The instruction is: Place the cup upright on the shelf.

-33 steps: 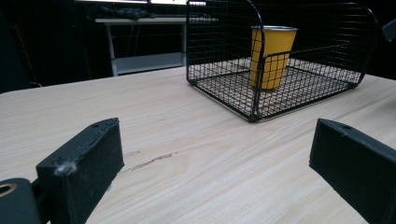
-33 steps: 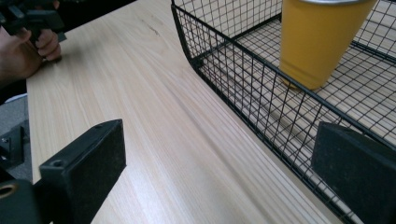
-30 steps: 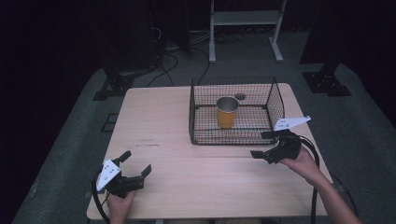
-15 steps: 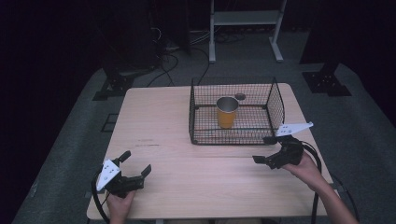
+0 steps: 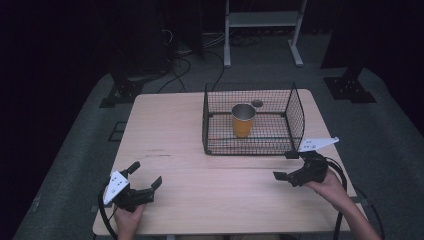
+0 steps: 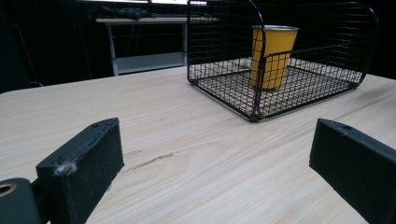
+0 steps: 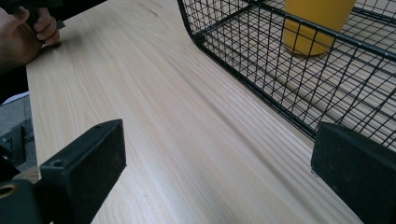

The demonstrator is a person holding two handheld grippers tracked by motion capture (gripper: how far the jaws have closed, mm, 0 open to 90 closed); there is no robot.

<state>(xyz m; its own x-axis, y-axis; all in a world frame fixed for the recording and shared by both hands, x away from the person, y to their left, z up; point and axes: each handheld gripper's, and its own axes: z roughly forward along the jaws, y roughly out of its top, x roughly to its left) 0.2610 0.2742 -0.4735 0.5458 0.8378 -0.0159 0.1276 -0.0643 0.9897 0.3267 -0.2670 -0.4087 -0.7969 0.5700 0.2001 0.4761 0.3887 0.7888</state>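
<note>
A yellow metal cup [image 5: 242,120] [image 6: 273,56] [image 7: 317,23] stands upright inside a black wire basket [image 5: 295,117] [image 6: 254,100] [image 7: 243,56] at the back right of the wooden table [image 5: 200,175]. A small dark round thing [image 5: 257,103] lies on the basket floor behind the cup. My left gripper [image 5: 145,177] [image 6: 215,172] rests open near the table's front left corner, nothing between its jaws. My right gripper [image 5: 285,166] [image 7: 217,172] is open, low over the table just in front of the basket's right front corner, holding nothing.
Past the table's far edge stands a white metal frame [image 5: 262,20] with cables [image 5: 182,55] on the dark floor. The person's other hand [image 7: 25,35] appears at the top left of the right gripper view.
My right gripper has drawn back from the basket, toward the table's front right. The left gripper has stayed put.
</note>
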